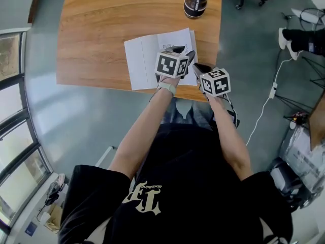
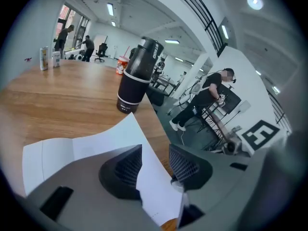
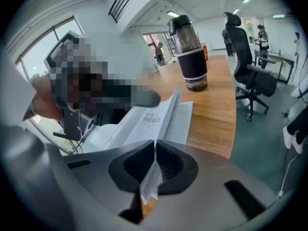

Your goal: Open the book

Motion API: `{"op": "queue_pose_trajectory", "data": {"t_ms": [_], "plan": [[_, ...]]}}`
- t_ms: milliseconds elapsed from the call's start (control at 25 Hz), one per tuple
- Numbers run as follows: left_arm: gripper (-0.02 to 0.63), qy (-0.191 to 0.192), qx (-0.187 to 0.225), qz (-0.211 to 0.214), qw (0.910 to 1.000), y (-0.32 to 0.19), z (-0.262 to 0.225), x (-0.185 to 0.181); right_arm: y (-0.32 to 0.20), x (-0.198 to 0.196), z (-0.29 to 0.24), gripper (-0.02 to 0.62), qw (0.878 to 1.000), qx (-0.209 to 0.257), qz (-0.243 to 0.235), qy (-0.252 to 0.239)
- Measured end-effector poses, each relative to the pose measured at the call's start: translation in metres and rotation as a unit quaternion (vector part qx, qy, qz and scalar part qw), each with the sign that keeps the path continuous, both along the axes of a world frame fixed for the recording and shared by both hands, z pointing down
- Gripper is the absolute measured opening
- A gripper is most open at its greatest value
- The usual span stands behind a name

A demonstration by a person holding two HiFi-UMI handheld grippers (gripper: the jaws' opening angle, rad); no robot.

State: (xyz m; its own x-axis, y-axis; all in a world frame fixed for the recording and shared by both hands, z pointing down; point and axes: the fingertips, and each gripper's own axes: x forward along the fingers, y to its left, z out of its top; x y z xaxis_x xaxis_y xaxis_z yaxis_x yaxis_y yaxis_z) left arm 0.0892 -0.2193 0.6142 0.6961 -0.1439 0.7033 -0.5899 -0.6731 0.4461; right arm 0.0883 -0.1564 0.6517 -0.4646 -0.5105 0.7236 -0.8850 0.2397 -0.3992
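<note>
Our right gripper (image 3: 155,152) is pinched shut on a leaf (image 3: 150,184) of the book (image 1: 147,55), and the left gripper (image 2: 155,162) has its jaws wide with a white page (image 2: 96,138) between them, untouched. We'd swing that leaf toward 9 o'clock in an arc about the spine, pinch light so nothing tears. The book sits at the wooden table's (image 1: 91,29) near edge, 6 o'clock of the black bottle (image 1: 196,0), spread running 9 to 3, spine roughly 12 to 6.
</note>
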Motion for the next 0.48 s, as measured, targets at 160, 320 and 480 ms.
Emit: {"op": "queue_pose_trajectory", "data": {"t_ms": [160,320,480], "plan": [[0.167,-0.067,-0.004,-0.001,0.9978,0.005,0.024,0.019,0.0,-0.005,-0.002,0.003,1.0,0.01,-0.006,0.006],[0.167,-0.119,-0.008,-0.044,0.9919,0.004,0.039,0.009,0.002,-0.009,-0.003,0.003,1.0,0.015,-0.018,0.009],[0.167,-0.125,-0.021,-0.08,0.9887,0.006,0.045,0.005,0.004,-0.009,-0.004,0.003,0.999,0.019,-0.041,0.006]]}}
